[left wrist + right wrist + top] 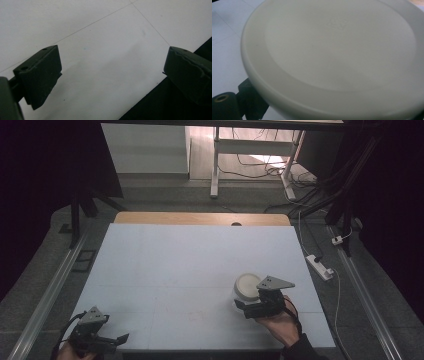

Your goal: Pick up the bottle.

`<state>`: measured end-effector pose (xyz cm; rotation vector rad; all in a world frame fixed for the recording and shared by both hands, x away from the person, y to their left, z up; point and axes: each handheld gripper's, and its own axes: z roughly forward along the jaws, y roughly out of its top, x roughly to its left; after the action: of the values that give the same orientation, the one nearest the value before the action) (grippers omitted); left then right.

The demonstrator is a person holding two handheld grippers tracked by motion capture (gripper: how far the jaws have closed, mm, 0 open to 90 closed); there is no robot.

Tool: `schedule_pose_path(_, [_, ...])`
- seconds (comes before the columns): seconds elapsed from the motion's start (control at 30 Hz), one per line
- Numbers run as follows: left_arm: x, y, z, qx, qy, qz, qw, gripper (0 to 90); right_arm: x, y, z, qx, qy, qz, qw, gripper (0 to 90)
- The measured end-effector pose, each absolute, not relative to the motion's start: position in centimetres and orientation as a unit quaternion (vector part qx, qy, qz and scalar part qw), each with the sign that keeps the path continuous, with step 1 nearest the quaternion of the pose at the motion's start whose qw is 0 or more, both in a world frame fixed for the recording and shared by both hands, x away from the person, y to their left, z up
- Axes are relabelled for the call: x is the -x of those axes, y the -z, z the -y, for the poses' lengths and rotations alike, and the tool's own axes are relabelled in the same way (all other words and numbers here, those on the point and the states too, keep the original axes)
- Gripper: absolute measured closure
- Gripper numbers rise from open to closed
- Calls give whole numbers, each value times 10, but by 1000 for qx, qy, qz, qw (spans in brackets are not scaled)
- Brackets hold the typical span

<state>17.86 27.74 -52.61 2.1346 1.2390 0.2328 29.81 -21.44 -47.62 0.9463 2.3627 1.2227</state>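
White container near the table's right edge, between the right claw's jaws (grasped); left claw released.

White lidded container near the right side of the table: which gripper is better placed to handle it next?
Right. The right gripper is already at the white container, with its lid looming over the jaws. The left gripper sits open at the table's near-left corner, far away.

A white round container with a smooth, flat lid stands upright on the pale surface, toward its near right part. In the right gripper view its lid looms close, with a faint embossed mark near the top.
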Motion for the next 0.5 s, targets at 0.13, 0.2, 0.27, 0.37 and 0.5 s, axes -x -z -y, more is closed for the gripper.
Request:
schedule_pose_path(0.13, [-179, 526, -277, -815, -89, -472, 323, 28, -300, 477, 207, -322, -426, -831, 156, 64])
schedule_pose_path(0.2, [-179, 526, -277, -815, -89, -472, 323, 27, -300, 477, 205, -320, -426, -832, 155, 64])
schedule_pose_path(0.27, [-179, 526, -277, -816, -88, -472, 323, 28, -301, 477, 200, -315, -425, -834, 154, 64])
schedule_pose_path(0.37, [-179, 526, -277, -816, -89, -471, 323, 28, -302, 478, 194, -308, -423, -838, 154, 64])
schedule_pose_path(0.5, [-179, 527, -276, -817, -87, -471, 321, 28, -304, 478, 186, -299, -424, -841, 152, 64])
